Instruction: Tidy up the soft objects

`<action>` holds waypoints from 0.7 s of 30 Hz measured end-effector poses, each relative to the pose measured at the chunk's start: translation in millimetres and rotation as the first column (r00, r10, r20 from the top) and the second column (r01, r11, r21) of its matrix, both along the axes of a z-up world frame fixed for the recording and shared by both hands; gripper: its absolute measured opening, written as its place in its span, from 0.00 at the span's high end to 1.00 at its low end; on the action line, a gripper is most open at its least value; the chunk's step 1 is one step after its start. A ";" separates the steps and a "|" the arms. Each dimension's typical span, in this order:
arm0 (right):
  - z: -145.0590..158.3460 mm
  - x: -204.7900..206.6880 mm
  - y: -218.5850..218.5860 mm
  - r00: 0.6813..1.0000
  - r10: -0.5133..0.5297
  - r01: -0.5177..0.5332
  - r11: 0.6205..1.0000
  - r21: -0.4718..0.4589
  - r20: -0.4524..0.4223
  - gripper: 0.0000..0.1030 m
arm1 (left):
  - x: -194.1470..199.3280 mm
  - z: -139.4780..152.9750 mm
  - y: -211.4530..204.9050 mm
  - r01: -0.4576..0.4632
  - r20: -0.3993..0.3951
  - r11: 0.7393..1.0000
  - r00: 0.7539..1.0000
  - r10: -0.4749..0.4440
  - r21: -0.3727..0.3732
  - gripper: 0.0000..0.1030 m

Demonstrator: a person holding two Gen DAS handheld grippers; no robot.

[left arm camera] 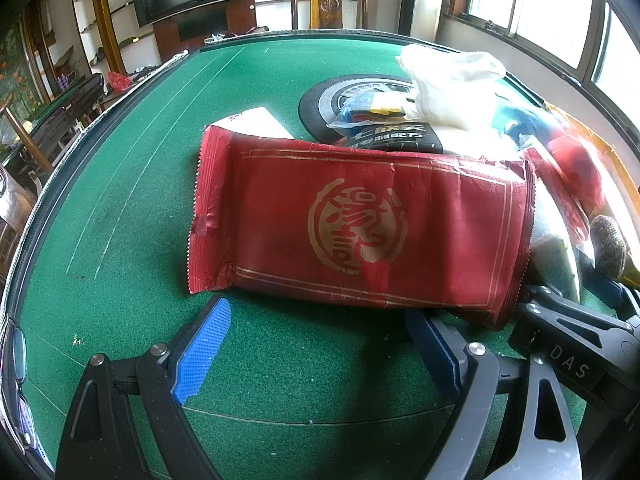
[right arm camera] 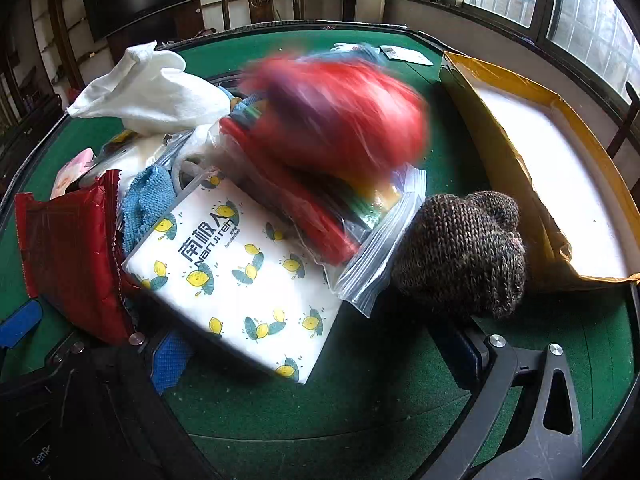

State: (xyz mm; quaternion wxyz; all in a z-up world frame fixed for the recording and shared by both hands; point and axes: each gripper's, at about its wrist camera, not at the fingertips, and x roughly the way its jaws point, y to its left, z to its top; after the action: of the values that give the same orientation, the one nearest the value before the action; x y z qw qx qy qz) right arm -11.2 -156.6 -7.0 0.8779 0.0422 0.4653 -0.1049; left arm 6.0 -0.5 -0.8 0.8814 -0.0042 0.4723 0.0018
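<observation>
Green felt table (left arm camera: 120, 200): soft pile at right edge.
Clutter: red pack (left arm camera: 360, 224) lies flat before left gripper (left arm camera: 316, 344); lemon-print tissue pack (right arm camera: 240, 276), knit hat (right arm camera: 464, 252), blurred red item (right arm camera: 340, 116) crowd right gripper (right arm camera: 320, 364); cardboard box (right arm camera: 500, 152) beside.
Left gripper: wide open, empty.
Right gripper: wide open, tissue pack between fingers.
</observation>
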 end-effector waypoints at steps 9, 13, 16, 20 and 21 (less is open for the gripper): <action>0.0 0.2 -0.2 1.000 0.000 0.000 1.000 0.000 0.000 0.00 | 0.2 0.0 0.2 -0.001 0.001 1.000 1.000 0.001 0.000 0.12; 0.0 0.4 -0.2 1.000 0.000 0.000 1.000 0.000 0.000 0.00 | 0.3 -0.4 2.6 -0.004 0.000 1.000 1.000 0.004 0.001 0.10; 0.7 0.0 -1.3 0.999 0.036 -0.036 0.999 0.003 -0.017 0.00 | 0.7 -0.4 2.8 -0.004 0.000 1.000 1.000 0.004 0.005 0.10; 2.8 -6.4 -12.3 0.963 0.261 -0.260 0.965 0.033 -0.067 0.00 | 1.7 -1.0 3.7 0.001 -0.008 1.000 1.000 -0.001 0.015 0.10; 3.3 -9.0 -14.7 0.951 0.299 -0.295 0.954 0.051 -0.078 0.00 | 1.1 -0.6 4.1 0.003 -0.010 1.000 1.000 -0.003 0.013 0.10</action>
State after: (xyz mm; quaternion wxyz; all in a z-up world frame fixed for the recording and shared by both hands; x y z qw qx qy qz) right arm -20.2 -171.3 -3.7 0.8621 -0.0156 0.5052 0.0356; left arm 7.1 3.6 -1.3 0.8790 0.0024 0.4768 0.0038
